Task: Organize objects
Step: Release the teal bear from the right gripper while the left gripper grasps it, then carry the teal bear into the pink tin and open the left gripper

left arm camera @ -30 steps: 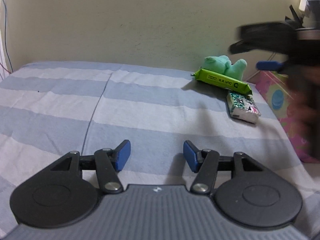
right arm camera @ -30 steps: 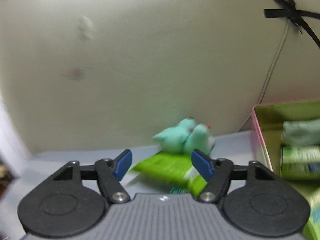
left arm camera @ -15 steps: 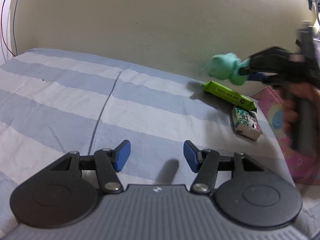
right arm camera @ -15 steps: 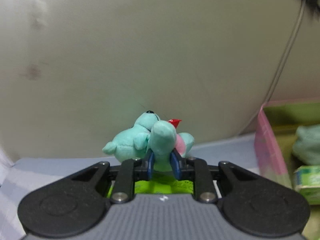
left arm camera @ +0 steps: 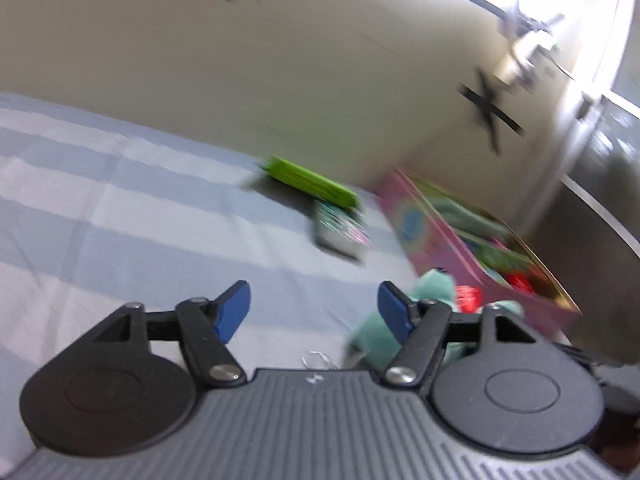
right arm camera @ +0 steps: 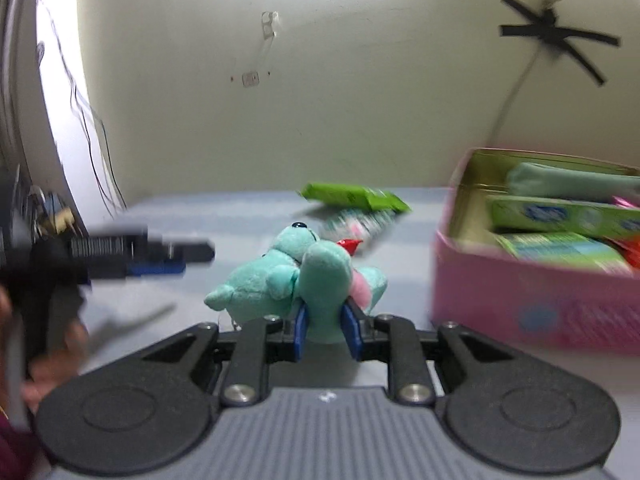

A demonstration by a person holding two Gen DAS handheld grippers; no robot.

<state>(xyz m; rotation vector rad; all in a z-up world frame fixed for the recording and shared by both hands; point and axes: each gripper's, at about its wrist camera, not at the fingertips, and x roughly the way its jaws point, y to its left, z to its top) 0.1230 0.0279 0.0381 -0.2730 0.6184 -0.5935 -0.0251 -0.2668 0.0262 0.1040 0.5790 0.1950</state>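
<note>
My right gripper (right arm camera: 322, 330) is shut on a teal plush toy (right arm camera: 296, 276) and holds it above the striped bed. The plush also shows low right in the left wrist view (left arm camera: 430, 294), behind my right finger. My left gripper (left arm camera: 314, 308) is open and empty over the bed; it appears blurred at the left of the right wrist view (right arm camera: 120, 256). A green packet (right arm camera: 354, 196) and a patterned small pack (right arm camera: 356, 224) lie near the wall; they also show in the left wrist view, the packet (left arm camera: 310, 180) and the pack (left arm camera: 340, 230).
A pink box (right arm camera: 536, 300) stands at the right with green packs and a teal item inside; it shows in the left wrist view (left arm camera: 432, 232) too. The striped bedsheet (left arm camera: 120, 216) reaches the cream wall. Cables hang at the far left (right arm camera: 92, 132).
My right gripper closed on the plush, lifted it off the green packet and carried it back from the wall, nearer the pink box. My left gripper swung right toward the box.
</note>
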